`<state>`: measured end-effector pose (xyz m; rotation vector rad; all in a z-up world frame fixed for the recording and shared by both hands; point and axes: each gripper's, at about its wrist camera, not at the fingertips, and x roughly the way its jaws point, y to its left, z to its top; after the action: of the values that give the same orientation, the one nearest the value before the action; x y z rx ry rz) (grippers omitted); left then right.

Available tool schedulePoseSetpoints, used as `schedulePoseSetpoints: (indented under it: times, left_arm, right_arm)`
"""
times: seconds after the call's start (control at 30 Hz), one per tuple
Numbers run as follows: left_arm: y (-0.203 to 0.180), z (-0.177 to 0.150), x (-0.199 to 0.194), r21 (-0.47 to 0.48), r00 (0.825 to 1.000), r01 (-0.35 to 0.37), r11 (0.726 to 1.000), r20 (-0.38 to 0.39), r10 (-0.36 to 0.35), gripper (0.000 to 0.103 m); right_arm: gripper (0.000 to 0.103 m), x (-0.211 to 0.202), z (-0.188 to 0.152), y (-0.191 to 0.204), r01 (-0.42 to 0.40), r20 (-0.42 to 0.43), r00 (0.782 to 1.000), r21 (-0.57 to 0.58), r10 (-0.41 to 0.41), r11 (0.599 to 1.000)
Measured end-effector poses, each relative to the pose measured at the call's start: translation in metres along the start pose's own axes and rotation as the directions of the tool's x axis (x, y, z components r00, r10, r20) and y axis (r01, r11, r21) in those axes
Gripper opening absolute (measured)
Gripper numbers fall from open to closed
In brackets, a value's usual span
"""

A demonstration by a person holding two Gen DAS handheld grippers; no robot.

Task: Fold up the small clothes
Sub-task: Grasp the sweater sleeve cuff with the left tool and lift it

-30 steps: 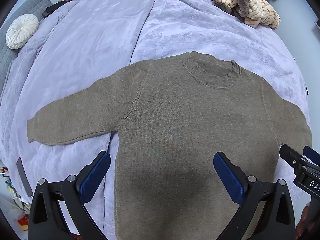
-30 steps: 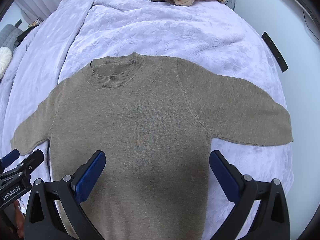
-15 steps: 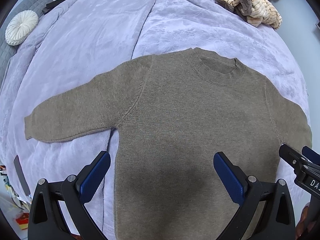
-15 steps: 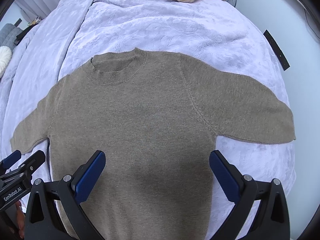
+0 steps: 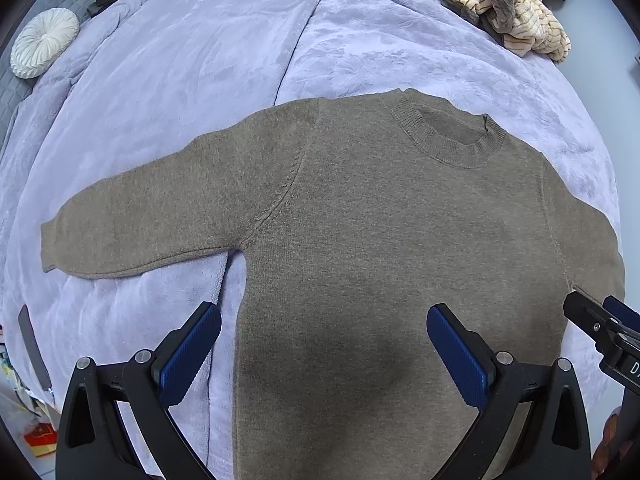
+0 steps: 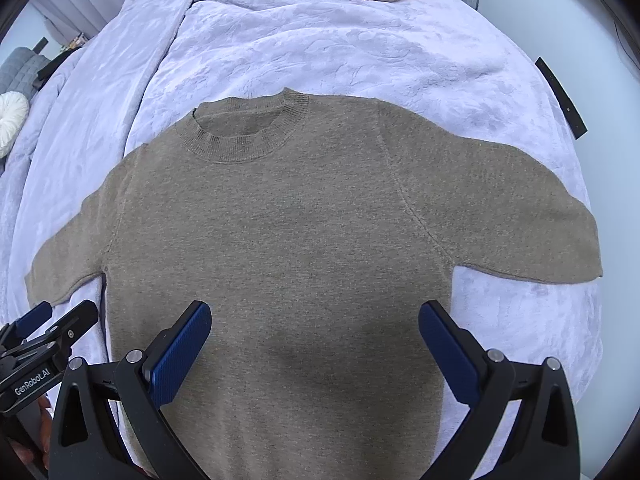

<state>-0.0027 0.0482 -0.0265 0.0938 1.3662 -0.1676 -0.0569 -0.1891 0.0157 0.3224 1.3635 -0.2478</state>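
A: What is on the bed [image 5: 192,80]?

B: A small brown sweater [image 5: 360,248]. It lies flat on the soft purple blanket [image 6: 340,40], face up, and fills the middle of both pictures. The round neck hole [image 6: 244,128] points to the top of the frame.

A: Where are the sleeves?

B: They are spread out to each side. In the left wrist view one long sleeve [image 5: 140,232] reaches to the left edge of the picture. In the right wrist view the other sleeve [image 6: 520,216] reaches to the right edge.

A: What is the left gripper [image 5: 324,344] doing?

B: Its two blue pads are far apart. It hangs over the bottom part of the sweater and holds nothing.

A: And the right gripper [image 6: 316,340]?

B: The same. Its pads are spread wide over the lower part of the sweater, with nothing between them.

A: Anything else?

B: A heap of clothes [image 5: 508,16], cream and brown, sits at the top right of the left wrist view, well apart from the sweater. A round white pillow [image 5: 44,48] is at the upper left.
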Motion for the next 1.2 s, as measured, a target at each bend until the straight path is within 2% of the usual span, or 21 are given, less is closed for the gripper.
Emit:
schedulePoseSetpoints:
  times: [0.17,0.27,0.4,0.53,0.63,0.77,0.8,0.87,0.93,1.0,1.03,1.07,1.1,1.13,1.2]
  left_arm:
    - [0.014,-0.003,0.015,-0.019,1.000,0.014,1.000,-0.008,-0.014,0.103]
    - [0.032,-0.005,0.027,-0.050,0.999,0.035,0.998,-0.010,-0.035,0.103]
    - [0.079,-0.009,0.043,-0.136,0.997,0.077,0.988,0.011,-0.076,0.103]
    - [0.150,-0.014,0.059,-0.244,0.999,0.039,0.969,0.045,-0.028,0.103]
    - [0.210,-0.023,0.068,-0.371,0.997,0.015,0.928,0.073,0.014,0.103]
    - [0.284,-0.036,0.086,-0.546,0.994,0.020,0.838,0.101,0.042,0.103]
    - [0.294,-0.036,0.091,-0.570,0.994,0.035,0.821,0.109,0.033,0.103]
    - [0.313,-0.034,0.094,-0.608,0.985,0.101,0.788,0.173,0.007,0.103]
    - [0.322,-0.029,0.092,-0.620,0.973,0.140,0.772,0.231,0.009,0.102]
    - [0.329,-0.027,0.088,-0.634,0.958,0.188,0.750,0.288,0.003,0.068]
    - [0.333,-0.026,0.089,-0.641,0.955,0.206,0.739,0.295,-0.010,0.037]
    - [0.336,-0.027,0.090,-0.647,0.951,0.230,0.727,0.308,-0.027,0.017]
    - [0.341,-0.031,0.088,-0.646,0.937,0.286,0.708,0.344,-0.064,0.011]
    - [0.343,-0.032,0.086,-0.641,0.927,0.318,0.699,0.366,-0.085,0.010]
    - [0.342,-0.031,0.076,-0.600,0.901,0.370,0.709,0.418,-0.117,0.010]
  right_arm:
    - [0.103,0.009,-0.005,0.009,-0.027,-0.007,1.000,-0.004,0.027,1.000]
    - [0.103,0.016,-0.010,0.018,-0.081,-0.011,0.997,-0.005,0.080,0.997]
    - [0.103,0.027,-0.020,0.039,-0.147,-0.025,0.989,-0.030,0.146,0.989]
    - [0.103,0.048,-0.036,0.070,-0.211,-0.056,0.977,-0.067,0.208,0.975]
    - [0.103,0.064,-0.047,0.094,-0.258,-0.088,0.964,-0.089,0.250,0.962]
    - [0.103,0.084,-0.060,0.125,-0.306,-0.123,0.948,-0.117,0.292,0.945]
    - [0.103,0.087,-0.063,0.132,-0.319,-0.129,0.944,-0.122,0.303,0.940]
    - [0.103,0.095,-0.068,0.146,-0.341,-0.140,0.936,-0.134,0.323,0.930]
    - [0.103,0.100,-0.070,0.157,-0.363,-0.147,0.928,-0.142,0.343,0.921]
    - [0.103,0.102,-0.071,0.166,-0.379,-0.149,0.922,-0.149,0.358,0.913]
    - [0.103,0.101,-0.071,0.169,-0.387,-0.149,0.919,-0.151,0.366,0.910]
    - [0.103,0.100,-0.070,0.172,-0.393,-0.149,0.916,-0.153,0.372,0.907]
    - [0.103,0.099,-0.070,0.174,-0.401,-0.149,0.913,-0.152,0.380,0.904]
    - [0.103,0.097,-0.070,0.176,-0.418,-0.151,0.905,-0.146,0.397,0.897]
    - [0.103,0.095,-0.070,0.174,-0.448,-0.156,0.890,-0.131,0.428,0.884]
